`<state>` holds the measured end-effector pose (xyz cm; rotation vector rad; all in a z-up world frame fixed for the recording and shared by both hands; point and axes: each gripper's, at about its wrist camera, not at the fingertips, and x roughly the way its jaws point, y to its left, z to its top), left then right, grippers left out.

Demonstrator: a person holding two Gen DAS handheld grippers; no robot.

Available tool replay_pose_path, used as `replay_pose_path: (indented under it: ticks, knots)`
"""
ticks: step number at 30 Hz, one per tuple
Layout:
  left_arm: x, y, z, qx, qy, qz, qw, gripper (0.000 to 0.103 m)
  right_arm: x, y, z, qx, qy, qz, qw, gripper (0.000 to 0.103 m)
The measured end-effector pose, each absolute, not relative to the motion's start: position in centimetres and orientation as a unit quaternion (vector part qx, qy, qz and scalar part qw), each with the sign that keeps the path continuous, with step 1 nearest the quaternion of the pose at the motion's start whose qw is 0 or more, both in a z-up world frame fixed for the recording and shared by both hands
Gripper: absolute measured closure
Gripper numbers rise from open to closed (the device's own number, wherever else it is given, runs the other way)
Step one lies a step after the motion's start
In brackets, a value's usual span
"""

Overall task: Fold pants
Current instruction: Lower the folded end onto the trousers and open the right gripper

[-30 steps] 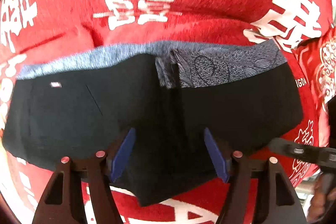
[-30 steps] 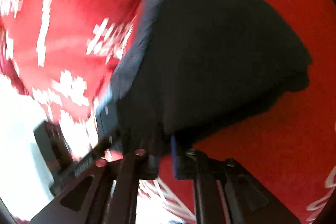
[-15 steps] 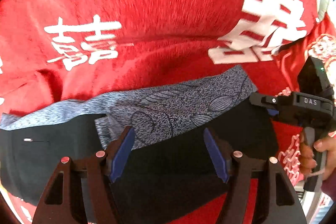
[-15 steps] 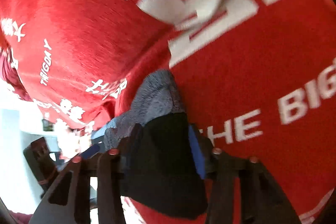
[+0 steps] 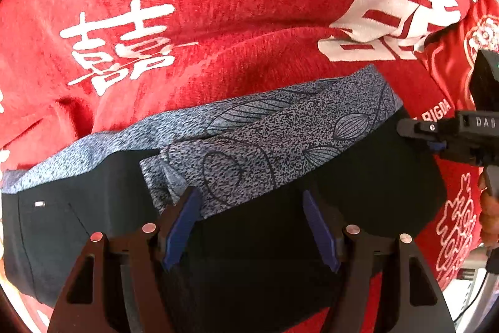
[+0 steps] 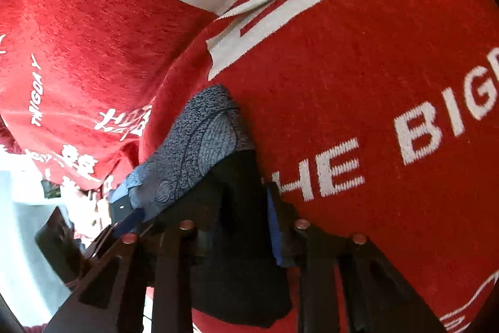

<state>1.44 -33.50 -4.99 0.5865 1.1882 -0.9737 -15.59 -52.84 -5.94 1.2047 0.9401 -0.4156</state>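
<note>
**Item: pants** [image 5: 374, 186], black, with a grey speckled waistband [image 5: 280, 139] printed in dark leaf outlines. We find them lying on a red cloth [image 5: 234, 5]. They run across the lower half of the left wrist view, with the waistband doubled over itself near the middle. The lower hem runs under the tool and out of frame. A small white tag [image 5: 39, 203] sits on the black fabric at the left, too small for us to read.

**Item: left gripper** [image 5: 249, 195]. Its fingers stand apart above the pants. Both blue pads [image 5: 181, 227] show their inner faces and nothing presses on them.

**Item: right gripper** [image 6: 240, 208]. It is clamped on a bunched corner of the pants just below the waistband, and its jaws have just been closing with the black fabric between them. One blue pad shows against the cloth. The other is buried in the fabric and we cannot see it. In the left wrist view the same tool enters from the right edge, held by a hand [image 5: 489, 217] that is mostly cut off.

**Writing.** We read "DAS" on the right tool's body [image 5: 485, 122], though the frame edge may cut the word short. The cloth carries large white Chinese characters. It also shows "THE BIGD" [image 6: 405, 145], with the rest of the phrase lost off-frame. A smaller line nearby is only partly legible.

**Unresolved.** A dark shape [image 6: 59, 239] at the lower left of the right wrist view is cropped, and we cannot identify it.
</note>
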Motion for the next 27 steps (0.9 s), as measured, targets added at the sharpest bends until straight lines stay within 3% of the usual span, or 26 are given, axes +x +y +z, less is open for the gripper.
replay_pose_path:
  ticks: [4, 15, 23, 25, 27]
  knots:
    - [2.2, -31.0, -4.3, 0.268, 0.534, -0.397, 0.696, 0.026, -16.2, -51.1, -4.6, 0.516, 0.442, -0.220, 0.700, 0.054]
    - [4.0, -21.6, -3.7, 0.226, 0.578, -0.323, 0.714, 0.026, -11.7, -39.2, 1.8, 0.313, 0.499, -0.196, 0.784, 0.054]
    - [4.7, -18.9, -3.5, 0.224, 0.593, -0.290, 0.717, 0.026, -4.4, -34.1, 0.8, 0.268, 0.514, -0.132, 0.805, 0.054]
    - [4.9, -18.3, -3.6, 0.222, 0.600, -0.280, 0.716, 0.026, -2.9, -33.4, -0.8, 0.271, 0.535, -0.119, 0.791, 0.046]
    - [5.0, -17.6, -3.8, 0.218, 0.606, -0.274, 0.714, 0.026, -2.5, -32.8, -2.8, 0.295, 0.564, -0.122, 0.762, 0.045]
